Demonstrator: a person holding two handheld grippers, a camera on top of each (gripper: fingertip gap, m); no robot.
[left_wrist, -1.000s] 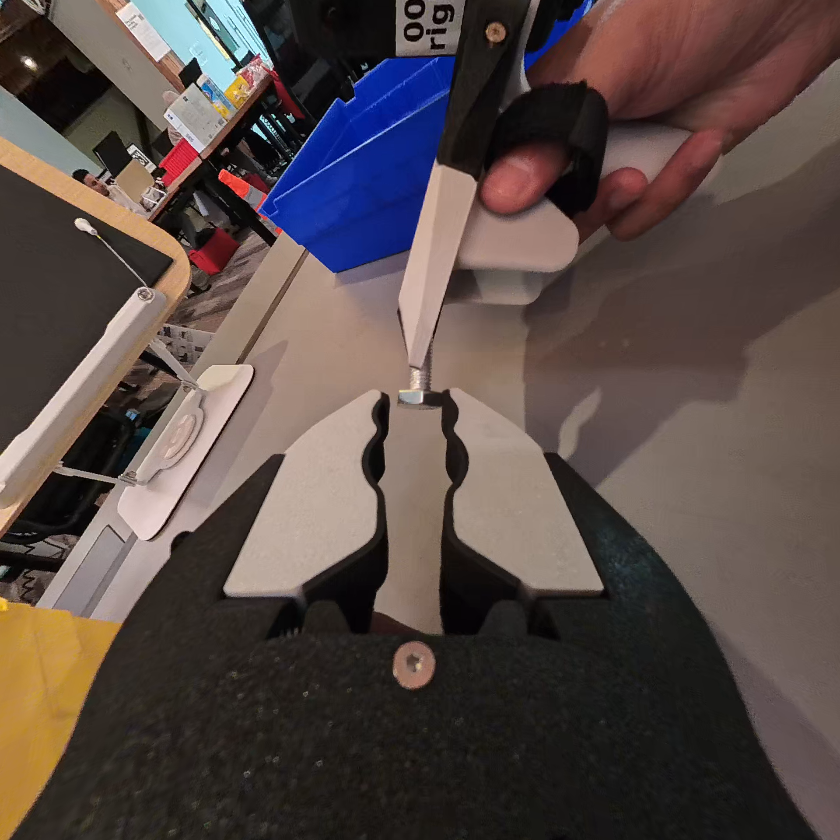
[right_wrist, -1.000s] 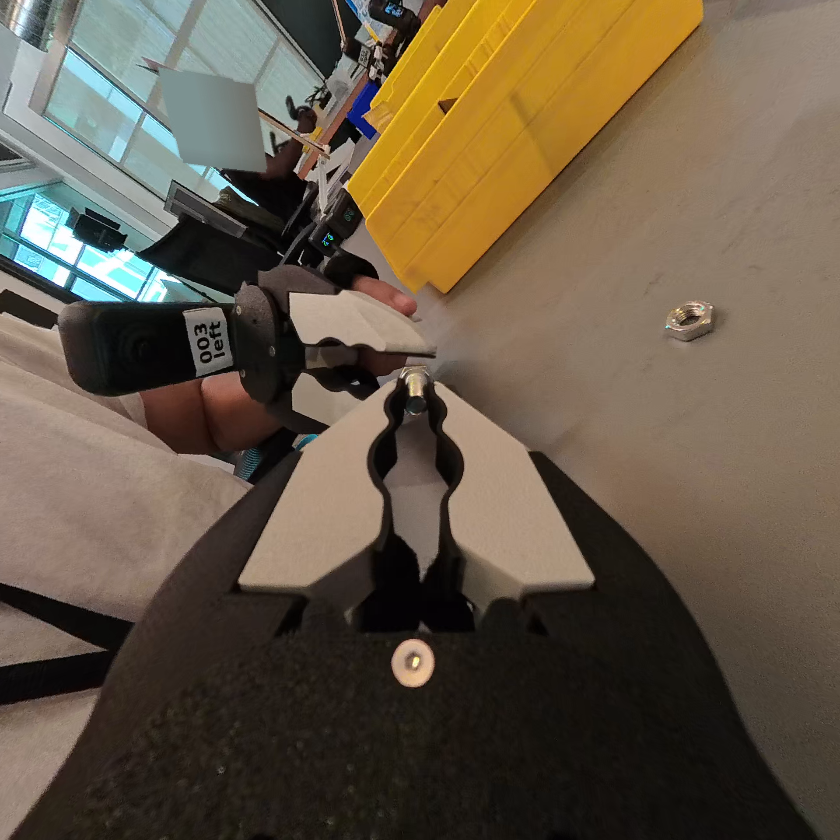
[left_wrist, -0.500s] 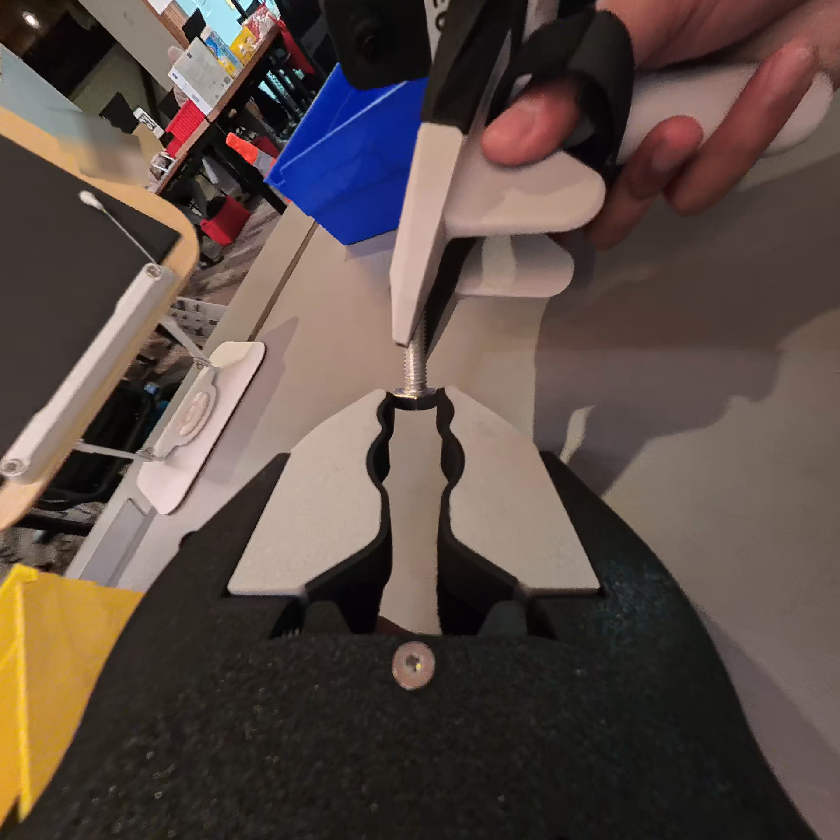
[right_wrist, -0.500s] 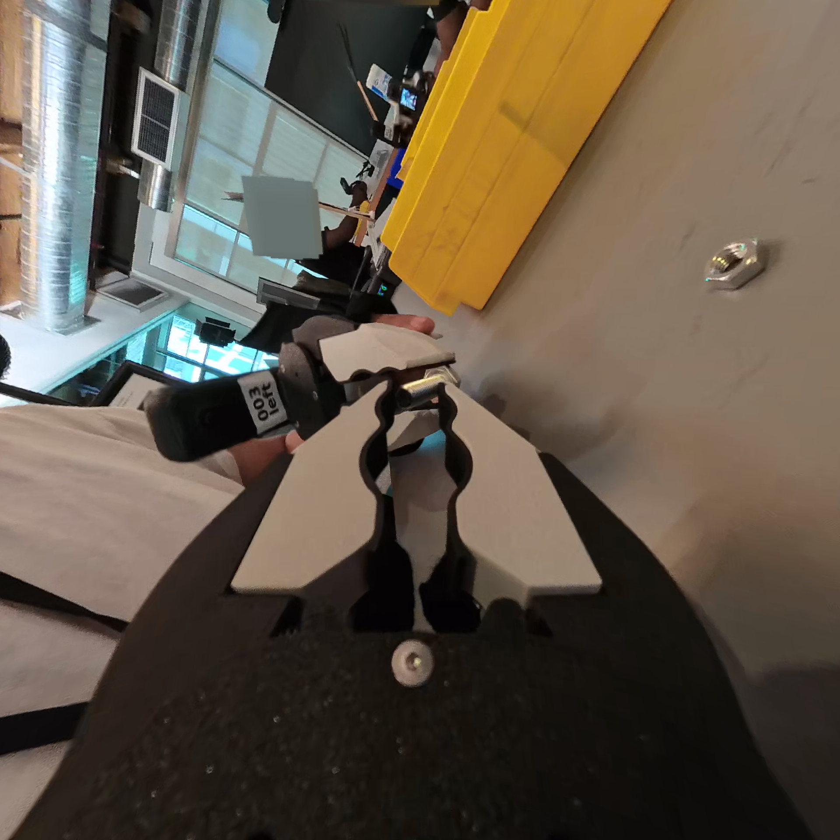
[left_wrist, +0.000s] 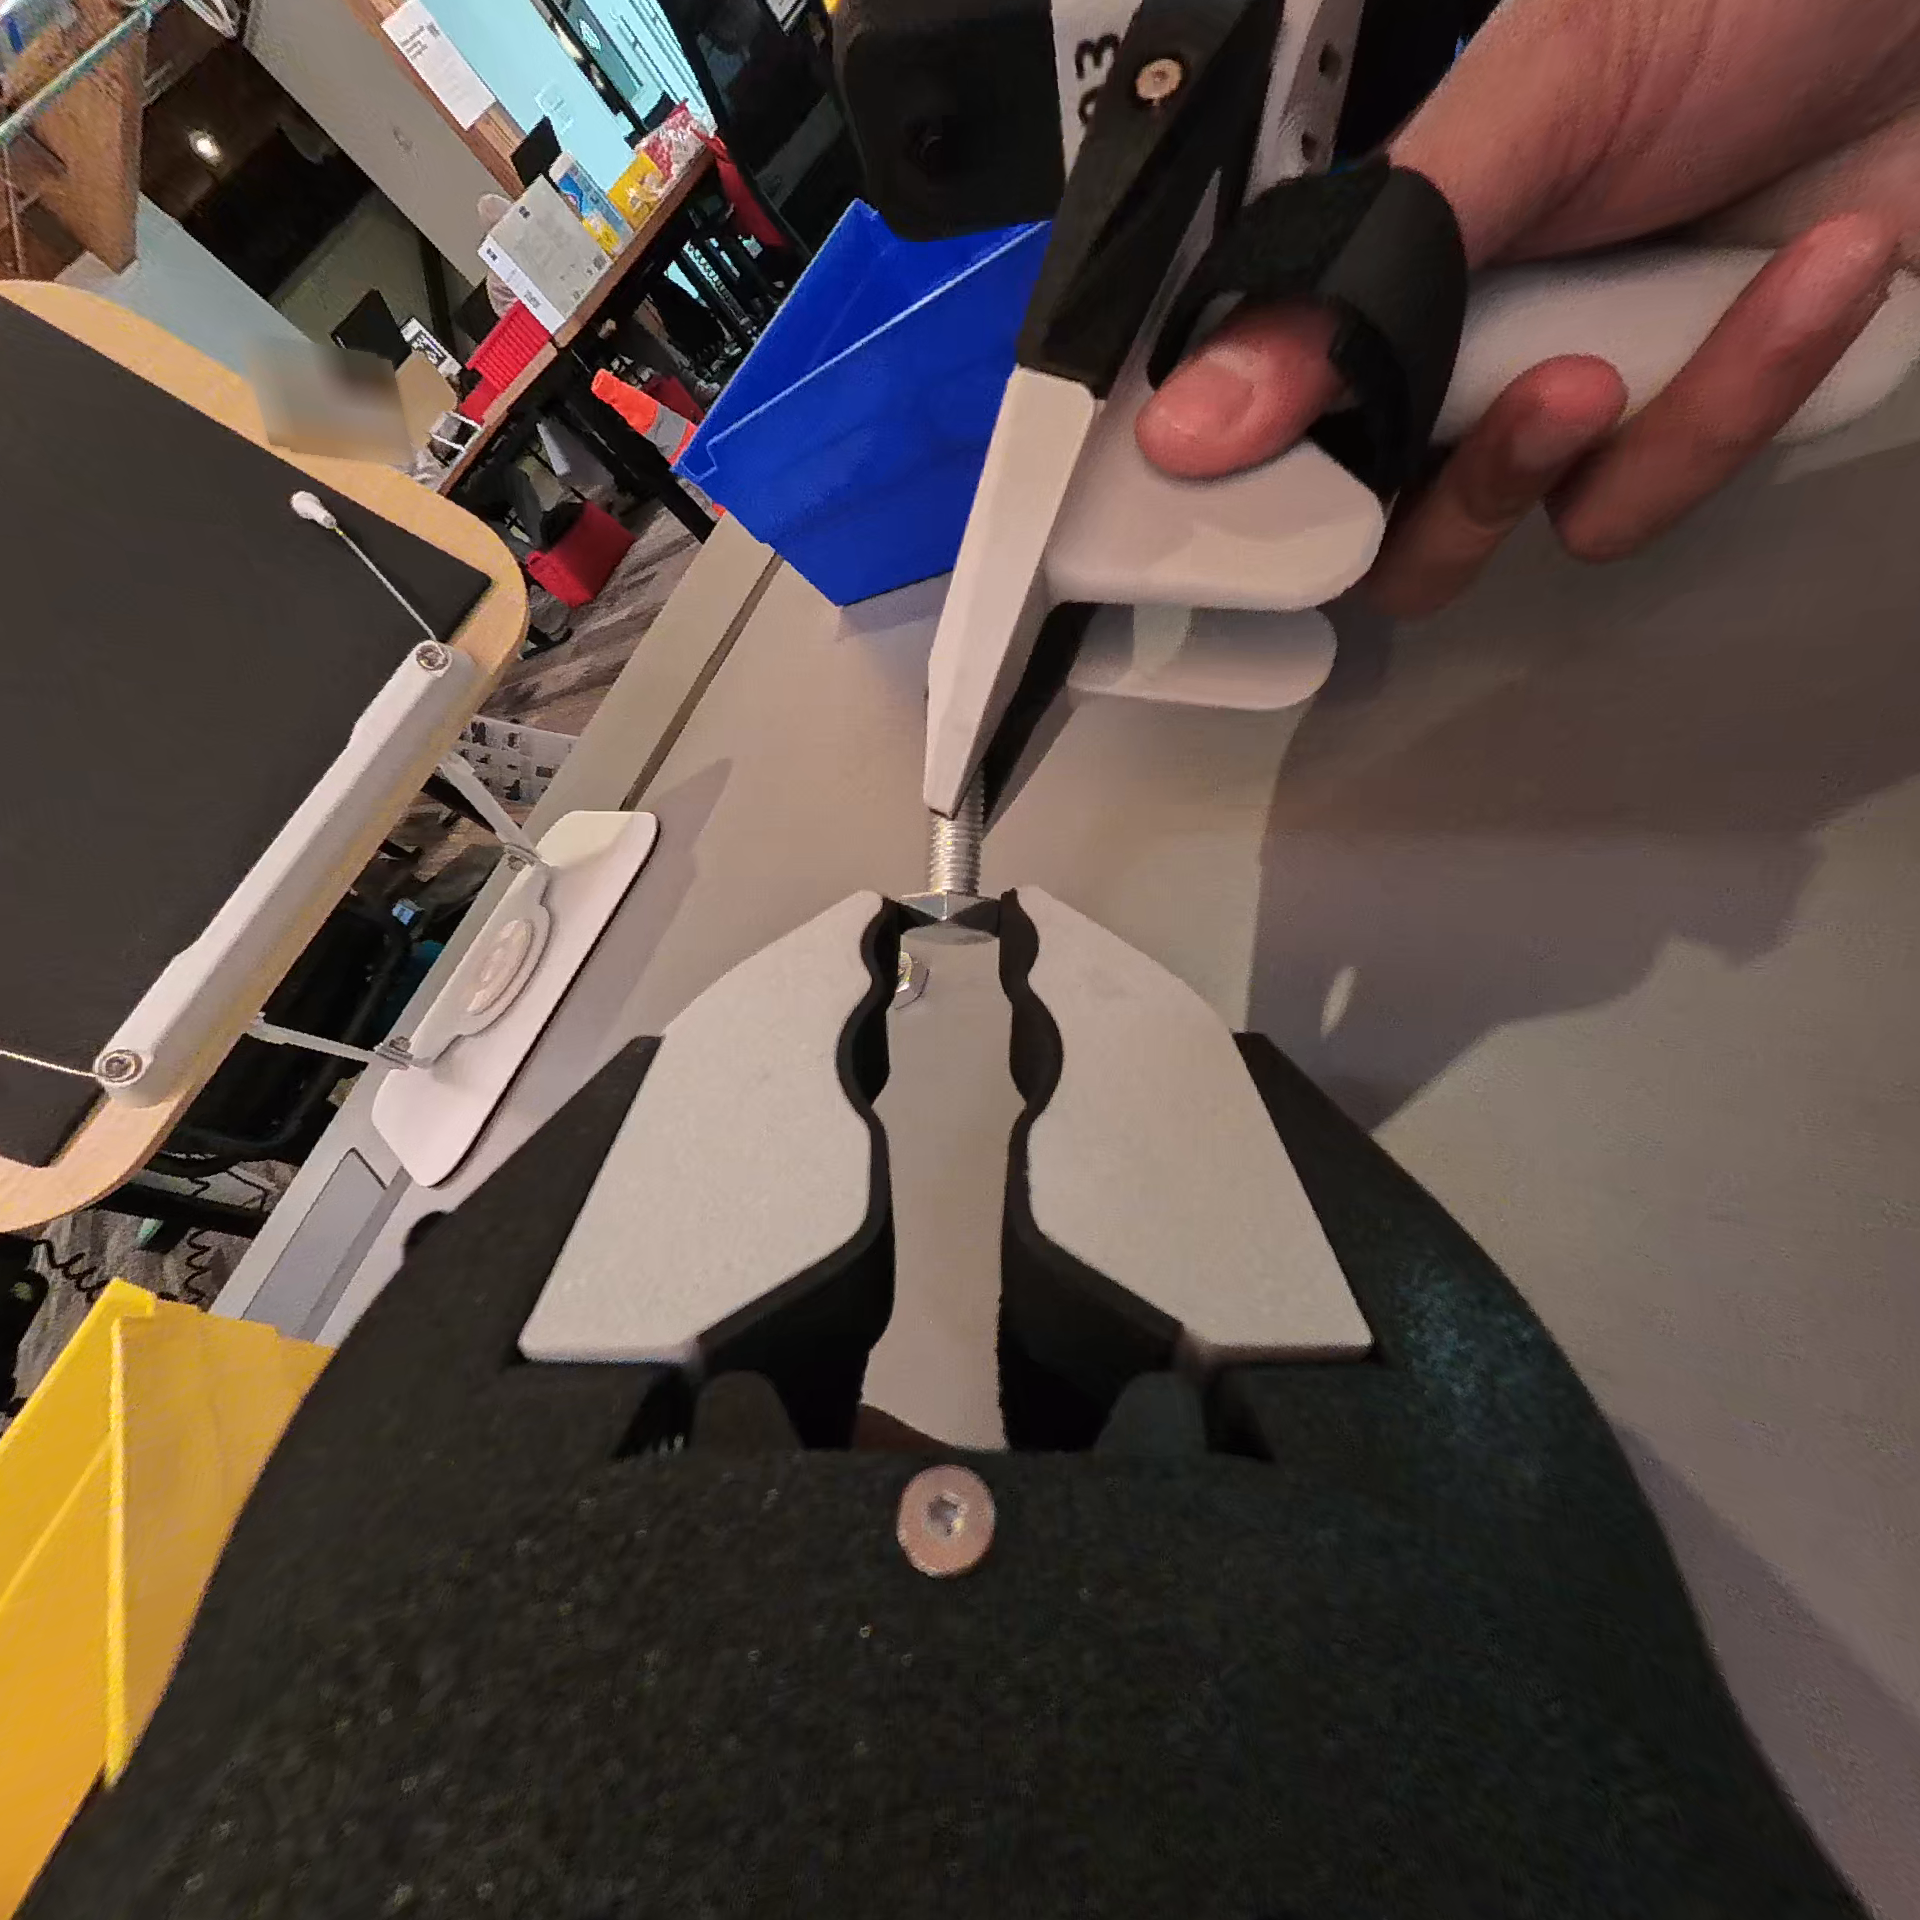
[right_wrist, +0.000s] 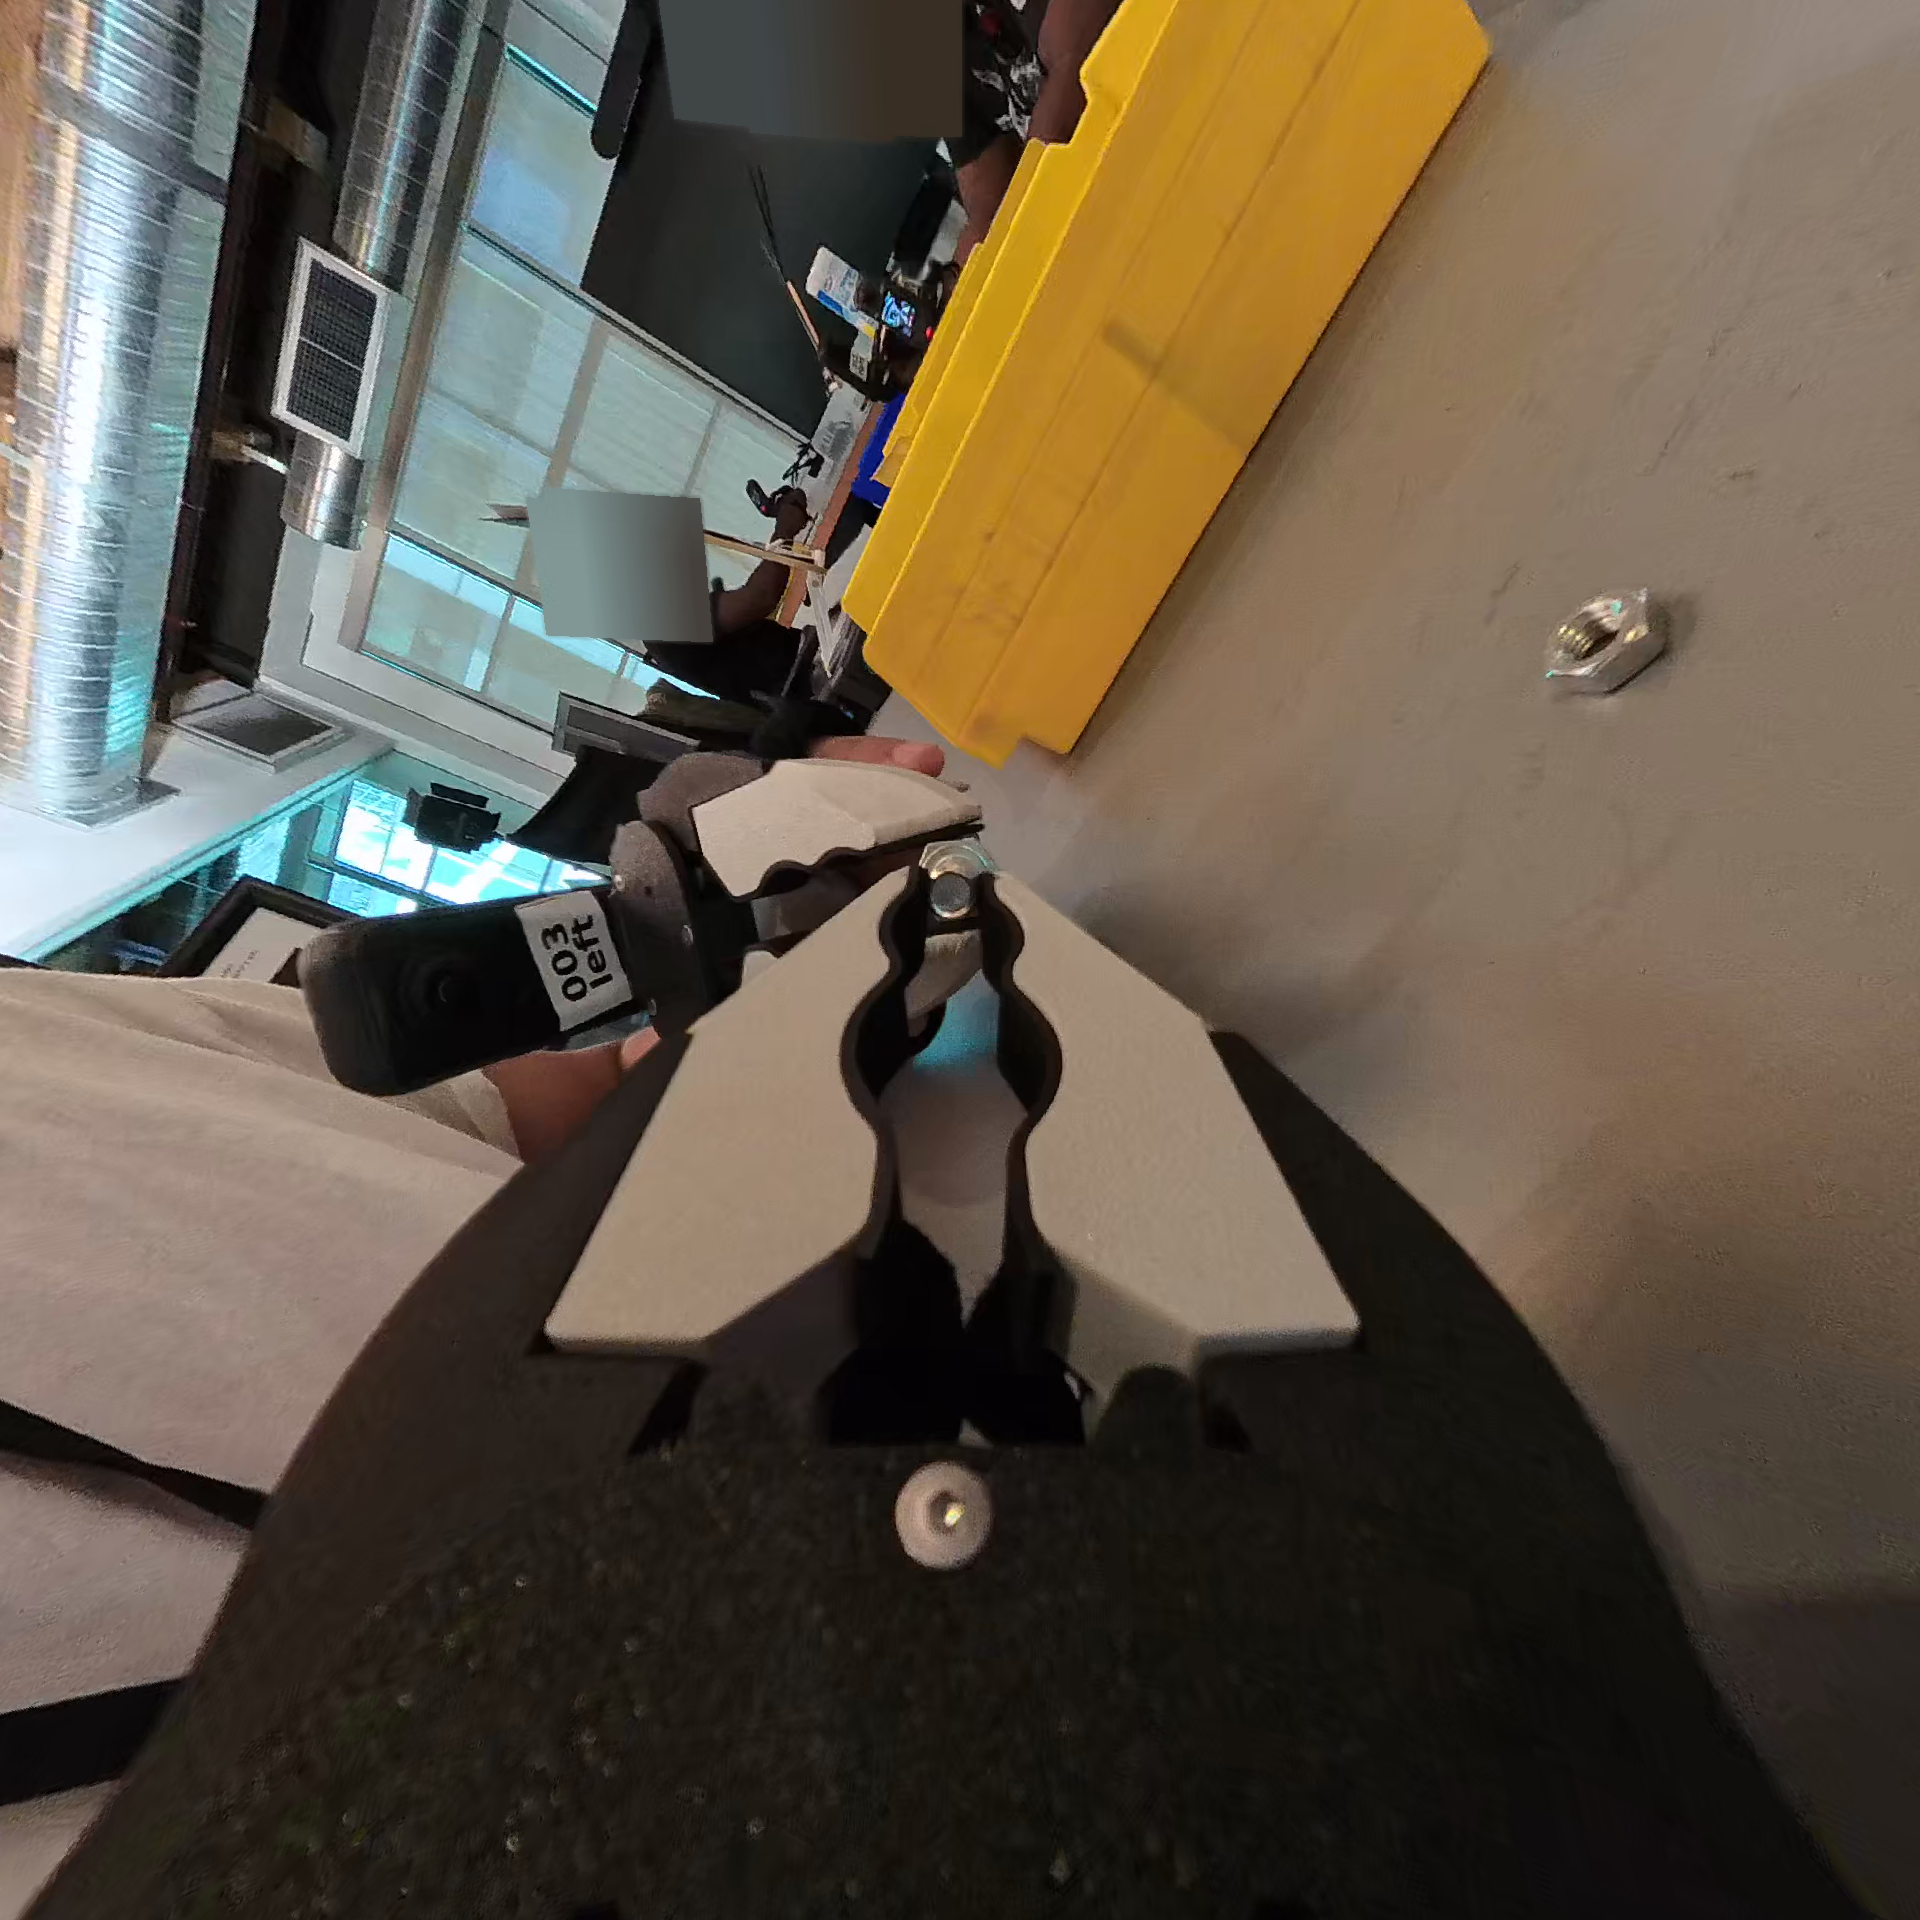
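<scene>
A silver hex-head bolt (left_wrist: 956, 854) is held between both grippers above the grey table (left_wrist: 1610, 1091). My left gripper (left_wrist: 948, 916) is shut on the bolt's hex head, with both pads against its flats. My right gripper (left_wrist: 966, 795) comes down from above in a person's hand and is shut on the threaded shaft. In the right wrist view the shaft's end (right_wrist: 954, 896) sits between my right gripper's fingertips (right_wrist: 954, 909), and the left gripper's finger (right_wrist: 831, 821) lies over the head. A loose silver nut (right_wrist: 1605, 641) lies on the table to the right.
A blue bin (left_wrist: 873, 416) stands at the table's far end. A yellow bin (right_wrist: 1122, 364) lies along one side and shows in the left wrist view (left_wrist: 62, 1538). A black-topped wooden board (left_wrist: 156, 675) and a white plate (left_wrist: 509, 966) are at the left. Only a small space, under 4 cm, lies between the two pairs of fingers. The loose silver nut (right_wrist: 1605, 641) is about 12 centimeters from both grippers' fingertips.
My right gripper loosened on the shaft, rolled, and closed on it again farther from the head, so more thread shows. My left gripper kept hold of the bolt head throughout.
</scene>
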